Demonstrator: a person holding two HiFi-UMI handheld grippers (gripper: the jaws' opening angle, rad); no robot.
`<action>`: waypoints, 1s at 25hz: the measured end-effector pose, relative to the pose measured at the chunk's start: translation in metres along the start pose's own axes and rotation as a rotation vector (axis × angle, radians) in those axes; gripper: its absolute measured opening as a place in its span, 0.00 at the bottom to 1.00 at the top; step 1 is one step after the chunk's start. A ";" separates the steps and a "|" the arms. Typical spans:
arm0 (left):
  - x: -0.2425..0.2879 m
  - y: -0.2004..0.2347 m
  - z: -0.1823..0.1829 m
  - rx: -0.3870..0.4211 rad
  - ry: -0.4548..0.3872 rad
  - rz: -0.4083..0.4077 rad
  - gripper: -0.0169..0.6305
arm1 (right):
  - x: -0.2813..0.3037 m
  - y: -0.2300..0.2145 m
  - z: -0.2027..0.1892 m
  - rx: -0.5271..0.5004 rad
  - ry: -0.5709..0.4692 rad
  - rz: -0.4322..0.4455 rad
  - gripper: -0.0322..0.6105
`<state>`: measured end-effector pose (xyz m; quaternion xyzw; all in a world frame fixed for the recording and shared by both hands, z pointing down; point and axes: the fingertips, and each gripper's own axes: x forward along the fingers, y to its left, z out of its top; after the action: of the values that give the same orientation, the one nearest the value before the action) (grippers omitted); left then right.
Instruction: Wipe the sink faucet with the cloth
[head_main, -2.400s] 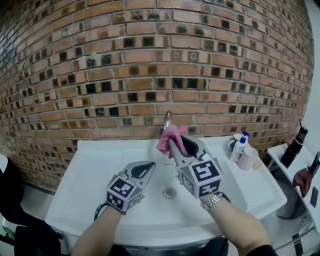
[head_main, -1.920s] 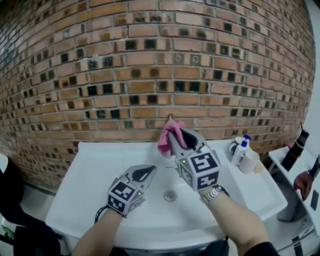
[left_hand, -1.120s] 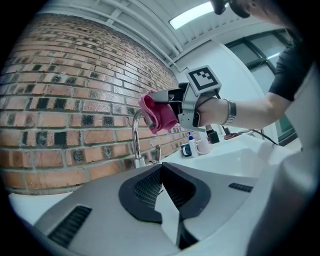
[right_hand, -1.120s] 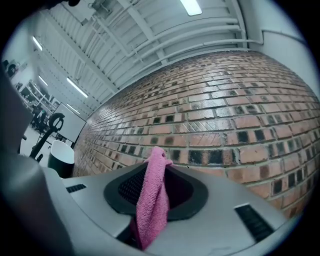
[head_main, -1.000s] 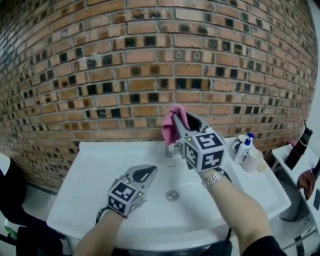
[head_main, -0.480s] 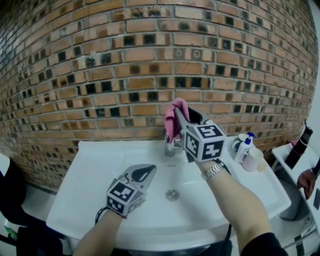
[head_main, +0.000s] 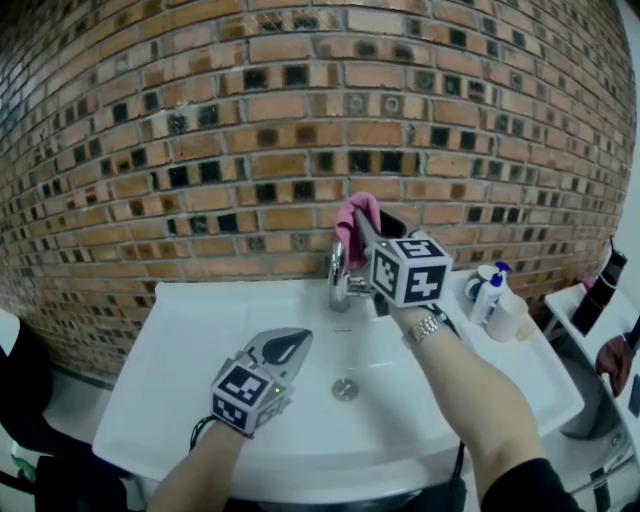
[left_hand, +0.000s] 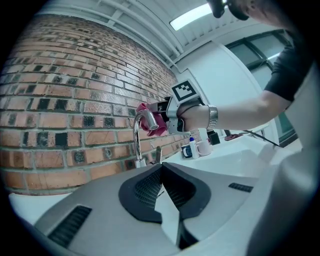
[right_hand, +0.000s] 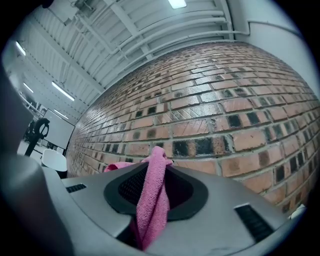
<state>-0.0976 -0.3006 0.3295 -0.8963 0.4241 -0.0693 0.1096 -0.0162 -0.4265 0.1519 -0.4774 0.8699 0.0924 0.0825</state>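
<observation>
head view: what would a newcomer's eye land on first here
The pink cloth stands out, clamped in the right hand-held gripper by the top of the chrome faucet, against the brick wall. The left hand-held gripper hangs shut and empty over the white sink.

Head, L cams: same faucet (head_main: 335, 285)

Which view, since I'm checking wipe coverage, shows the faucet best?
The left gripper view: the faucet stands in full profile, base to curved spout, the cloth at its spout end. The head view shows it from above, its top partly behind the cloth. The right gripper view shows no faucet, only cloth and brick wall.
</observation>
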 end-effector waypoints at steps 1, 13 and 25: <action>0.000 0.000 0.001 0.001 -0.002 0.002 0.04 | 0.001 -0.002 -0.001 0.004 0.003 -0.003 0.21; 0.000 0.000 0.003 0.003 -0.009 0.005 0.04 | 0.014 -0.019 -0.030 0.021 0.071 -0.040 0.21; 0.001 -0.002 0.004 0.009 -0.003 -0.006 0.04 | 0.021 -0.024 -0.061 0.006 0.148 -0.056 0.20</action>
<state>-0.0947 -0.2992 0.3260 -0.8972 0.4208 -0.0703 0.1139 -0.0108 -0.4708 0.2038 -0.5069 0.8602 0.0519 0.0221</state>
